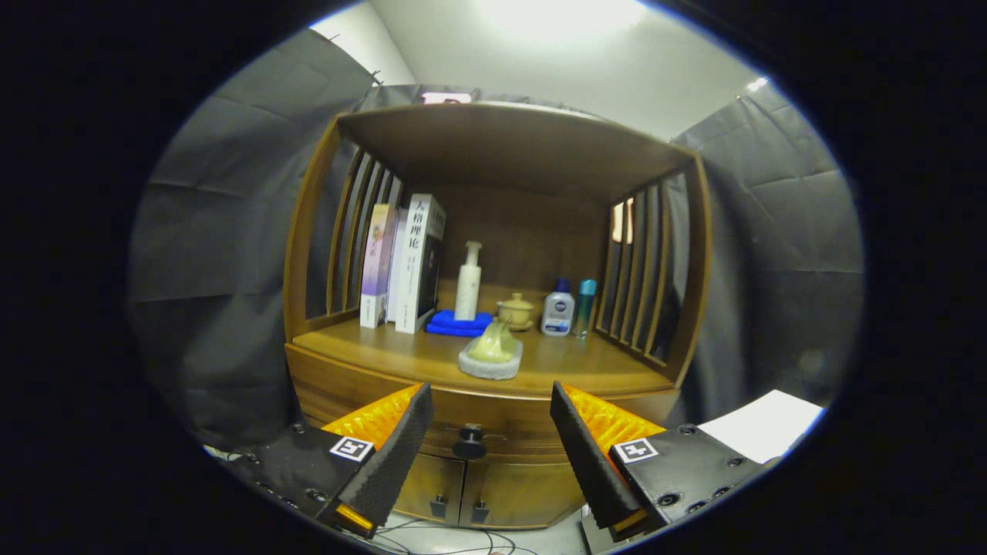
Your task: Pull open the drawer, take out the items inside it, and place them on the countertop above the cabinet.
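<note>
Gripper [487,420]: fingers spread wide, holding nothing, hovering in front of the cabinet with the drawer knob framed in the gap between them.
Drawer [493,420]: closed, flush with the cabinet front just under the countertop's front edge.
Drawer knob [469,442]: dark, round, at the middle of the drawer front, beyond the fingertips and untouched.
Lower doors [478,486]: two wooden doors under the drawer, shut, each with a small dark handle near the centre seam.
Cabinet [297,254]: wooden, with slatted side walls and a roof over an open shelf.
Countertop [370,347]: wooden surface above the drawer, carrying everything listed below.
Books [405,266]: standing upright at the back left corner, against the left slats.
Blue cloth [455,322]: folded, right of the books, near the back.
Pump bottle [468,281]: white, upright on the blue cloth.
Sponge [490,361]: pale pad near the front edge at the centre, with a yellow-green object lying on it.
Lidded cup [515,311]: small, cream-coloured, toward the back, right of the pump bottle.
White bottle [557,308]: blue cap, right of the lidded cup.
Teal bottle [585,307]: slim, just beside the white bottle, near the right slats.
Paper [759,424]: white sheet to the cabinet's right.
</note>
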Demonstrator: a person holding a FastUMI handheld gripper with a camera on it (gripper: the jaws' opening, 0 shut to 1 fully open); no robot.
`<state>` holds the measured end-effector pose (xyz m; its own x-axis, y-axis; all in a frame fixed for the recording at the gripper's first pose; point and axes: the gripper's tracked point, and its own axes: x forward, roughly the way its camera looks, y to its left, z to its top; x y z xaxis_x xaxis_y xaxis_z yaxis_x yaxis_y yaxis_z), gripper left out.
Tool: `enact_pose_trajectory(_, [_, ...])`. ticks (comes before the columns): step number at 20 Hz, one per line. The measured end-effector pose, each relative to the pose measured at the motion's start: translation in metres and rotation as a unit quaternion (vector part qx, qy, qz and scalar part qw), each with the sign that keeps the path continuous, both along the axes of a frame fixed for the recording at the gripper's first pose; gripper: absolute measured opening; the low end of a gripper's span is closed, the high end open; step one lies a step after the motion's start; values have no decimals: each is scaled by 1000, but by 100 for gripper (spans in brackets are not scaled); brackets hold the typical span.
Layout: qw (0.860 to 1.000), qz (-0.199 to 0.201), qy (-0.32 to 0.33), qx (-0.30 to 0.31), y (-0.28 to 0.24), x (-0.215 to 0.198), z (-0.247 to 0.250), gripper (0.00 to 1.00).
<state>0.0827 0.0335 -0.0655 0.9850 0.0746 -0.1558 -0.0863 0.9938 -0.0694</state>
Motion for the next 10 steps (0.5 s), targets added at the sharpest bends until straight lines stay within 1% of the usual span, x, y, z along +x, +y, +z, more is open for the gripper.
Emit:
enact_pose_trajectory(3, [1000,-21,-3,9,-15,-27,21,97])
enact_pose_trajectory(5, [999,-32,0,12,-22,-41,26,97])
enact_pose_trajectory(10, [999,-40,-3,3,-28,-62,33,97])
